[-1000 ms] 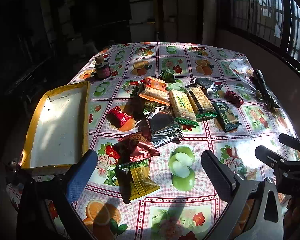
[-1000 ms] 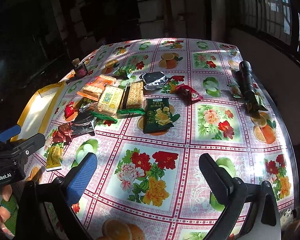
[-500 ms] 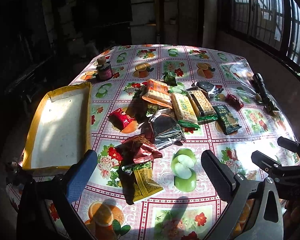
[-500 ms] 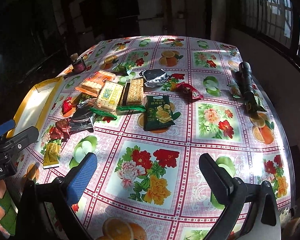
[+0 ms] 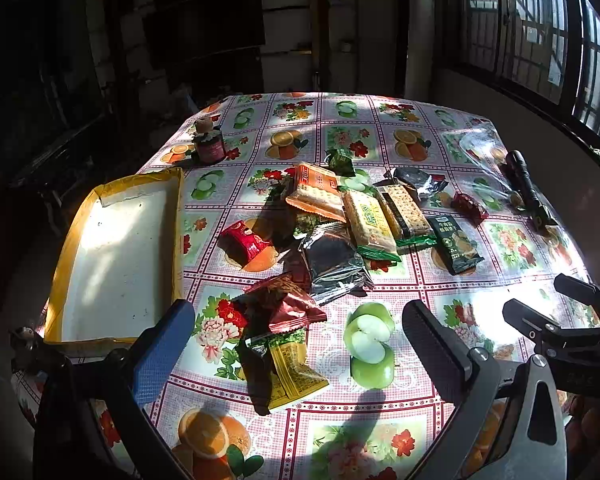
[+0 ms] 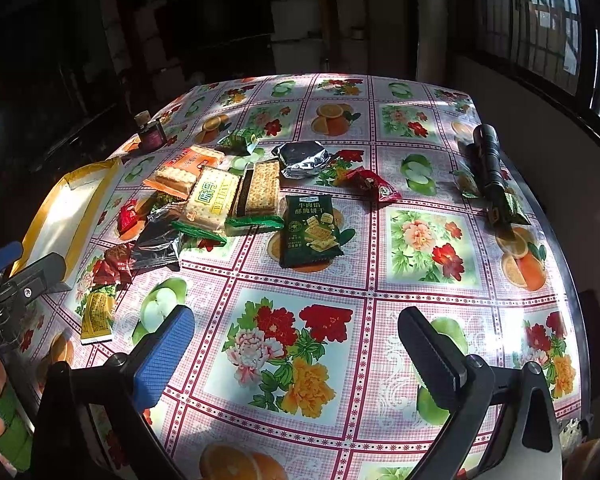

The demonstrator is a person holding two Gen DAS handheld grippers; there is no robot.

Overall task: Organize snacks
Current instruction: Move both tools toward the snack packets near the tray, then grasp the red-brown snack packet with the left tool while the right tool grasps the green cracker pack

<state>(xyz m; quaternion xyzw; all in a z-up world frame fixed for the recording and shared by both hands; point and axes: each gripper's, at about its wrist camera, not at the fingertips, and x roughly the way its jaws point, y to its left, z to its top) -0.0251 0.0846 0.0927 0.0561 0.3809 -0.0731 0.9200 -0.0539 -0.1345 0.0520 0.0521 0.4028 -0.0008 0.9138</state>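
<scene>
Several snack packets lie in a loose pile mid-table: cracker packs [image 5: 366, 220] [image 6: 214, 200], a dark green biscuit pack [image 5: 454, 244] [image 6: 310, 230], a silver pack [image 5: 332, 260], a maroon pack [image 5: 286, 304] and a yellow pack [image 5: 296, 370] [image 6: 97, 314]. A shallow yellow-rimmed white tray [image 5: 114, 248] [image 6: 72, 204] lies empty at the left. My left gripper [image 5: 296, 354] is open and empty, above the near edge over the yellow pack. My right gripper [image 6: 296, 354] is open and empty, above the flowered cloth.
A small dark bottle [image 5: 209, 142] stands at the far left. A black flashlight [image 6: 490, 160] lies near the right table edge beside a small green packet [image 6: 508, 208]. A red sweet packet [image 6: 374, 184] lies apart. A wall and window run along the right.
Both grippers have drawn back and risen slightly, so the table looks a little farther away. Nothing on the table has moved.
</scene>
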